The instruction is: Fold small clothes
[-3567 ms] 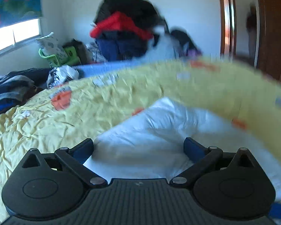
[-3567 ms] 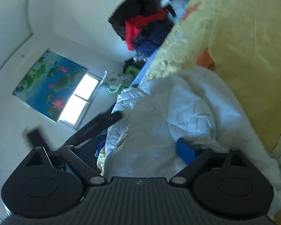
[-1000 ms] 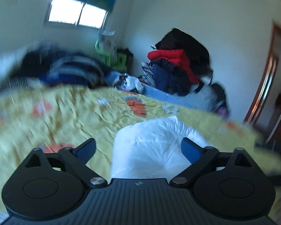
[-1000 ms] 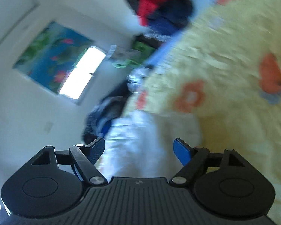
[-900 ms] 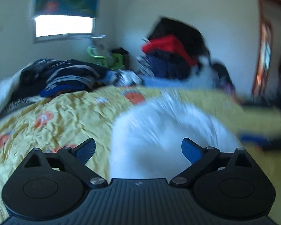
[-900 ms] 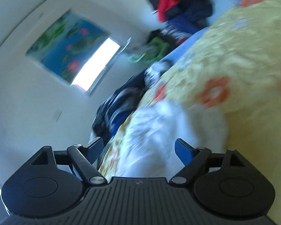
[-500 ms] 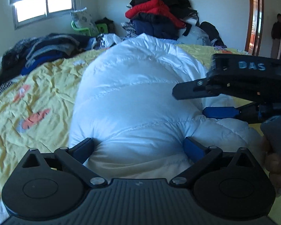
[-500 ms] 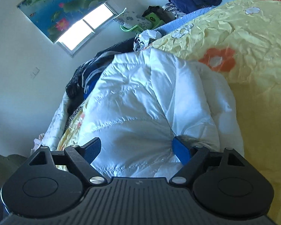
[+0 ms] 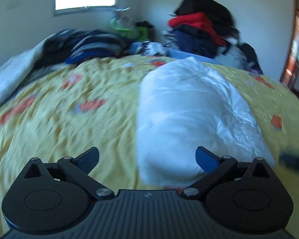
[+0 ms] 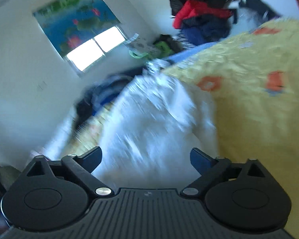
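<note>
A white puffy quilted jacket lies folded into a long bundle on the yellow flowered bedspread. My left gripper is open and empty, just short of the jacket's near end, a little to its left. The jacket also shows blurred in the right wrist view. My right gripper is open and empty over the jacket's near end. The dark edge of the right gripper shows at the far right of the left wrist view.
A pile of dark striped clothes lies at the bed's far left. A stack of red, navy and black clothes stands against the back wall. A green basket sits under the window. A wooden door is at the right.
Both grippers have pulled back from the folded white jacket and hold nothing; half a second ago they pressed close on it. Both views are blurred by motion.
</note>
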`<state>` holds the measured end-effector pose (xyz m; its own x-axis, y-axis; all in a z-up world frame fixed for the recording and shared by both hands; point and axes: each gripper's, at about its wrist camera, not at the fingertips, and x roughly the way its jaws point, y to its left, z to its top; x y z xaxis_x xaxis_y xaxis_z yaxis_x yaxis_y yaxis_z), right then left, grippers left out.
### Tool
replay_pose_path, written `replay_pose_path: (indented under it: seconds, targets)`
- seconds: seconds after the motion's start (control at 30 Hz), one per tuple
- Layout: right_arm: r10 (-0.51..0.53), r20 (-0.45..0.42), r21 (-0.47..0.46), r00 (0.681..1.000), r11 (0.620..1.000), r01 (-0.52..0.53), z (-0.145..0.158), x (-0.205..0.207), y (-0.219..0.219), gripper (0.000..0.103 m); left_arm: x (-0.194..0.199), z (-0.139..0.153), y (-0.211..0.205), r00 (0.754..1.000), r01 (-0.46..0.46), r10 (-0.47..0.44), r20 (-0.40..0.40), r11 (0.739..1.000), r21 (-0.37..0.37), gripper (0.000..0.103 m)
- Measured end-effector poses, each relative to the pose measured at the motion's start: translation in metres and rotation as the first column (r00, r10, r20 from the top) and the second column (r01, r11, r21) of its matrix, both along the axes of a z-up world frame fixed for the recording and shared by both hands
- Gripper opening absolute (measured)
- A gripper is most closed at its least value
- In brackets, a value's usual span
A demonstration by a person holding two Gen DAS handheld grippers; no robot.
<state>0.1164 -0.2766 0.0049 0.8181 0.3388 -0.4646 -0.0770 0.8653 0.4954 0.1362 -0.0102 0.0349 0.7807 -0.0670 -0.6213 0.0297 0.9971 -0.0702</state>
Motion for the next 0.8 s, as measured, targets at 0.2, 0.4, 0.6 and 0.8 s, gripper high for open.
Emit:
replay_pose_path:
  seconds: [0.2,0.4,0.6,0.8]
  targets:
    - [0.028,-0.091,-0.120,0.995,0.992,-0.039,-0.022,-0.039,0.013,0.097,-0.027,-0.025,-0.008,0.999,0.020,-0.017,-0.038,0.996,0.090,0.103]
    - [0.031,-0.026,-0.137,0.999,0.990,-0.035,-0.004,-0.020,0.030,0.096,-0.020,-0.022,-0.017,1.000,0.022,-0.020,-0.022,0.996,0.081,0.103]
    - [0.040,0.069,-0.078,0.997,0.996,-0.034,0.023,0.032,0.033,0.102,0.031,-0.019,-0.042,0.998,0.033,-0.042,0.041,0.981,0.190,0.103]
    - [0.024,-0.109,-0.011,0.994,1.000,-0.026,-0.013,0.072,0.032,0.100,0.053,-0.050,-0.043,0.997,0.044,-0.036,-0.065,0.990,0.135,0.103]
